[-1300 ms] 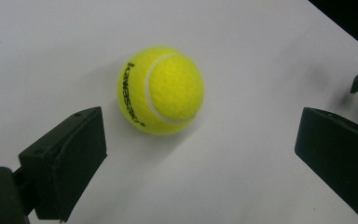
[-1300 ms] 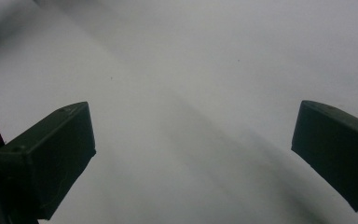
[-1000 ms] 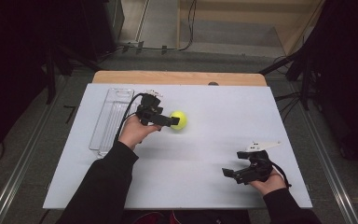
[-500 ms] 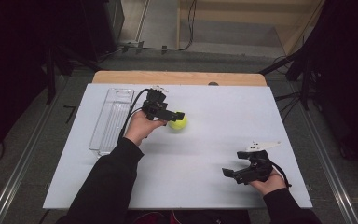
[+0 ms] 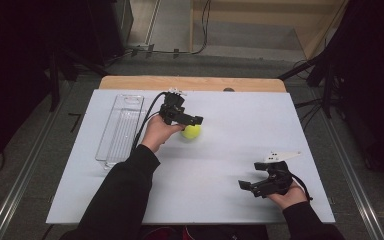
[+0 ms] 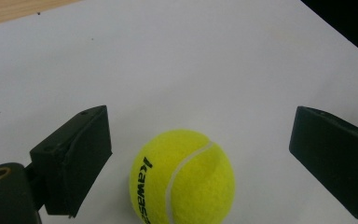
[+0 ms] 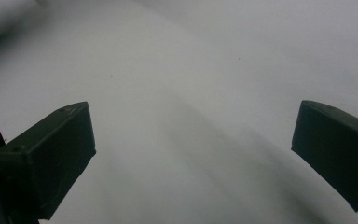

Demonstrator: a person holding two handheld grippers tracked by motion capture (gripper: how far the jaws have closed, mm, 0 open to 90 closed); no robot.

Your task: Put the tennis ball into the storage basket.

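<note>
A yellow-green tennis ball (image 5: 191,132) lies on the white table top (image 5: 240,115), left of centre. My left gripper (image 5: 194,121) hovers over it from the left, jaws open. In the left gripper view the tennis ball (image 6: 182,179) sits low between the two black jaws of the left gripper (image 6: 198,114), with a gap on each side and neither pad touching it. My right gripper (image 5: 244,185) rests near the front right of the table, pointing left. In its own view the right gripper (image 7: 193,109) stands open with bare white surface between the jaws.
A long clear plastic tray (image 5: 120,130) lies at the left of the table, behind my left forearm. A wooden strip (image 5: 190,82) runs along the table's far edge. Dark stands and cables surround the table.
My left gripper has moved right, from beside the ball to over it, so the ball now sits between its jaws. The ball and the right gripper have stayed put.
</note>
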